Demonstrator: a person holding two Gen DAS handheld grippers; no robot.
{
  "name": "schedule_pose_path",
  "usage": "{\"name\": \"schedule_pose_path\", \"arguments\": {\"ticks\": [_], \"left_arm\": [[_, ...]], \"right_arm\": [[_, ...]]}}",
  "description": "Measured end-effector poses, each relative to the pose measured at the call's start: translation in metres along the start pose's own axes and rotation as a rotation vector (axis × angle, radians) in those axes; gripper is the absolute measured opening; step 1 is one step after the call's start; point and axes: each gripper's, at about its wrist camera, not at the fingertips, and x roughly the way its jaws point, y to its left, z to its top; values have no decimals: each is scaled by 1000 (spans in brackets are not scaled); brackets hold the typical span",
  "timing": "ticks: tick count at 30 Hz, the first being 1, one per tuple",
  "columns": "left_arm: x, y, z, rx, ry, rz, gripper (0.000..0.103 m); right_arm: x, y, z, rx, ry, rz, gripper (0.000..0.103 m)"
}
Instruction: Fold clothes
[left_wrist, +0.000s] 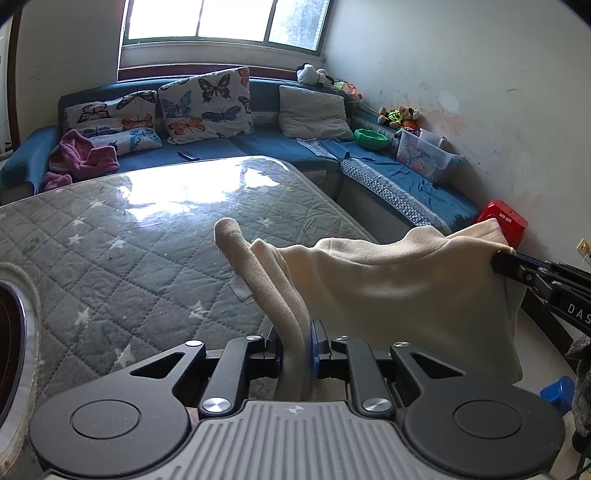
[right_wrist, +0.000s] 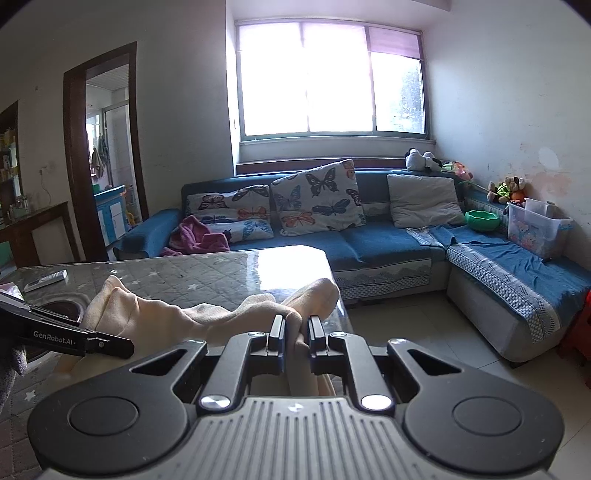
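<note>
A cream-coloured garment hangs stretched between my two grippers above the table's right edge. My left gripper is shut on one bunched edge of the cloth, which sticks up past the pads. My right gripper is shut on another bunched edge of the same garment. In the left wrist view the right gripper's fingers pinch the cloth at the far right. The right wrist view has the left gripper's finger at the lower left, against the cloth.
A quilted star-patterned table under glass lies below. A round dark burner is set into its left side, and a remote lies on it. A blue corner sofa with butterfly cushions, a pink towel, a clear box and a red stool stand beyond.
</note>
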Motion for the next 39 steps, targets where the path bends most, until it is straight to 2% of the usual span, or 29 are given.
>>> {"name": "schedule_pose_path", "arguments": {"ticks": [18,39], "left_arm": [[18,-5,6,0,36,12,16],[40,3,-4,-8,95,25,16]], "right_arm": [[18,-2,-2,4,36,-14,11],[46,-2,-9,33,116,-28,11]]}}
